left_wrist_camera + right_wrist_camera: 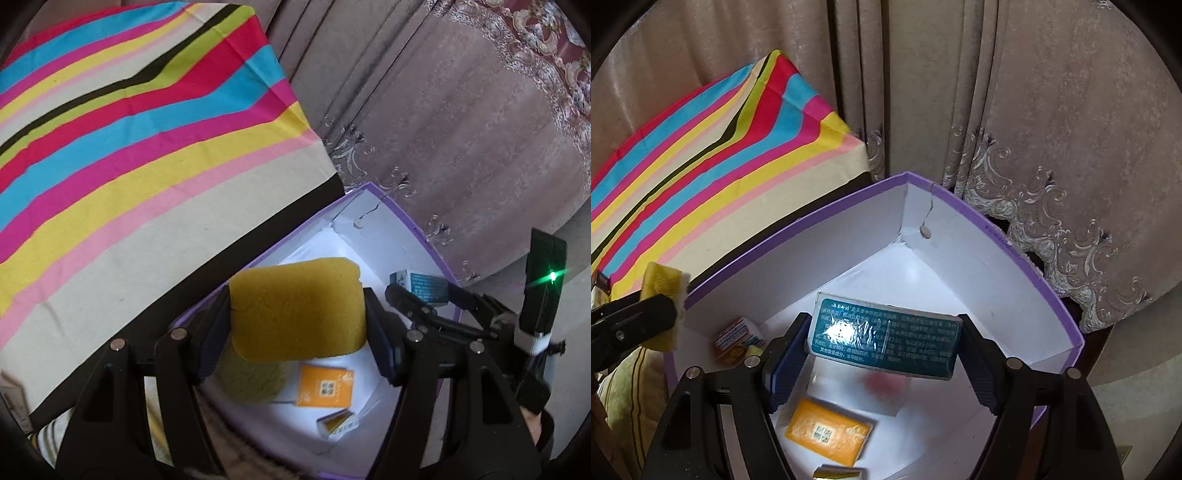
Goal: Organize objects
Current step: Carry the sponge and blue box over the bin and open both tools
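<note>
Both hands are at the drop-off step, each carrying one item over the purple-rimmed box (1004, 236). The left gripper (295, 314) is clamped on a yellow sponge (295, 306) that fills the span between its fingers, and the right gripper (882, 343) pinches a teal carton (884, 338) by its two short ends; both items hang above the white box floor, not resting on it. Below and just behind the right fingers lies an orange packet (829, 435). The next move likely calls for lowering each item and then easing the fingers apart. Only the right wrist view shows a small striped pack (737, 338) beyond its left finger, near the box wall; only the left wrist view shows the sponge's broad face and full width.
</note>
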`<act>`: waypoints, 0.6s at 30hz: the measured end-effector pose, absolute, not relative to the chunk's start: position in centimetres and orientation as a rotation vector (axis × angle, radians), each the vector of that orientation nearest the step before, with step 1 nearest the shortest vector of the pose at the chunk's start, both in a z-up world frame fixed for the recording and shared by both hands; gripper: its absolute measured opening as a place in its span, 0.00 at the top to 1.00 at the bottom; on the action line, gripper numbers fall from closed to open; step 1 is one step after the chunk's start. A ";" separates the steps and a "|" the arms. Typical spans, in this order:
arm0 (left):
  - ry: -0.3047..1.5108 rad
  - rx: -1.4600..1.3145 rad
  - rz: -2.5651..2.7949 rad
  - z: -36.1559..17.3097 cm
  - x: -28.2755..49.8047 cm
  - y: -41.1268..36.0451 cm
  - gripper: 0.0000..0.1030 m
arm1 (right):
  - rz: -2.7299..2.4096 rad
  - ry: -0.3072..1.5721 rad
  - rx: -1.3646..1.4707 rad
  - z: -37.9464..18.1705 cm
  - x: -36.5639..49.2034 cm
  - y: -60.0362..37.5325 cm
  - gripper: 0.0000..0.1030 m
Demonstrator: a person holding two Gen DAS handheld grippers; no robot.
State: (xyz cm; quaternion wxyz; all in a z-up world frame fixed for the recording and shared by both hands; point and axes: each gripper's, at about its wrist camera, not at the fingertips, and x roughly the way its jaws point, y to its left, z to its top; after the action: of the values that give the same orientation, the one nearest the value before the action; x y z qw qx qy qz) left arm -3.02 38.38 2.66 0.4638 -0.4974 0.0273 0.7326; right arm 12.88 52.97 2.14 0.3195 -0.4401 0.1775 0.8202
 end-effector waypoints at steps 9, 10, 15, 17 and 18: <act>-0.026 -1.251 1.791 2.7 -4.0 38.3 0.18 | 2.144 0.449 -1.114 2.6 12.9 54.4 0.18; -0.028 -1.248 1.795 2.7 -4.0 38.2 0.18 | 2.143 0.452 -1.115 2.6 12.9 54.3 0.18; -0.032 -1.226 1.817 3.1 -3.6 36.4 0.18 | 2.160 0.474 -1.131 2.9 12.8 53.5 0.18; -0.034 -1.226 1.836 3.3 -3.3 35.2 0.18 | 2.173 0.473 -1.141 3.0 12.6 52.6 0.18; -0.035 -1.221 1.848 3.5 -3.0 34.4 0.18 | 2.184 0.475 -1.151 3.0 12.5 51.9 0.18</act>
State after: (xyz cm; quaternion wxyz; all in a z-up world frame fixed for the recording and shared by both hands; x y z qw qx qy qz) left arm -3.04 34.37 3.47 0.4469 -0.4930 -0.0141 0.7463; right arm 12.46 51.95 3.05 0.3086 -0.4354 0.1797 0.8264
